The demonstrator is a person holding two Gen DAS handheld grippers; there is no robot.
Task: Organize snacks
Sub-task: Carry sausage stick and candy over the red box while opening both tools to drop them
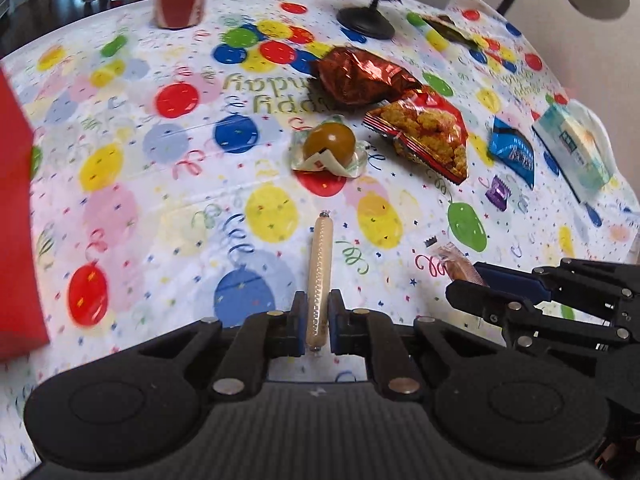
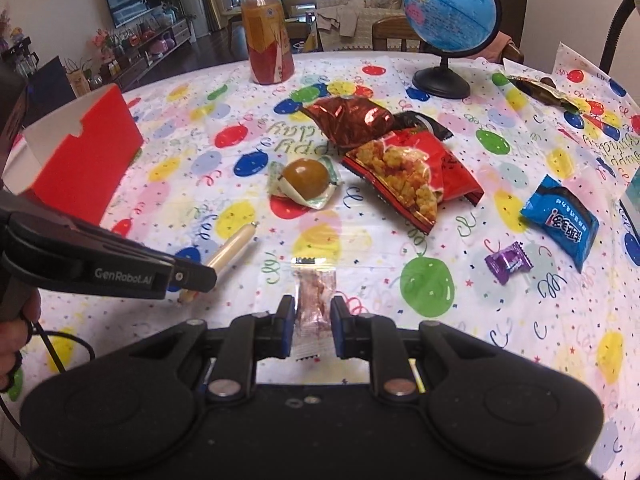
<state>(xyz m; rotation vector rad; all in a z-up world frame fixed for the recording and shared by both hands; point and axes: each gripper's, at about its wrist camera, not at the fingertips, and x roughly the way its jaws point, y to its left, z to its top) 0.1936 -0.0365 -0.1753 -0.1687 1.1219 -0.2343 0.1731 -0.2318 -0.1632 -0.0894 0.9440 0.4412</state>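
Observation:
My left gripper point(image 1: 318, 320) is shut on a pale sausage stick point(image 1: 320, 264) that points forward over the table. In the right wrist view the same stick point(image 2: 232, 246) pokes out past the left gripper point(image 2: 192, 276). My right gripper point(image 2: 314, 326) is shut on a small clear packet of reddish snack point(image 2: 314, 300); the packet point(image 1: 456, 264) and the right gripper point(image 1: 472, 288) also show at lower right in the left wrist view. Loose snacks lie ahead: a wrapped brown egg point(image 2: 306, 178), a red chip bag point(image 2: 408, 176), a brown foil bag point(image 2: 348, 118), a blue packet point(image 2: 562, 220), a purple candy point(image 2: 508, 266).
An open red box point(image 2: 86, 152) stands at the left, seen as a red edge point(image 1: 16, 208) in the left wrist view. A drink bottle point(image 2: 266, 36) and a globe point(image 2: 450, 20) stand at the back. A tissue pack point(image 1: 572, 148) and a dark packet point(image 2: 540, 90) lie at the right.

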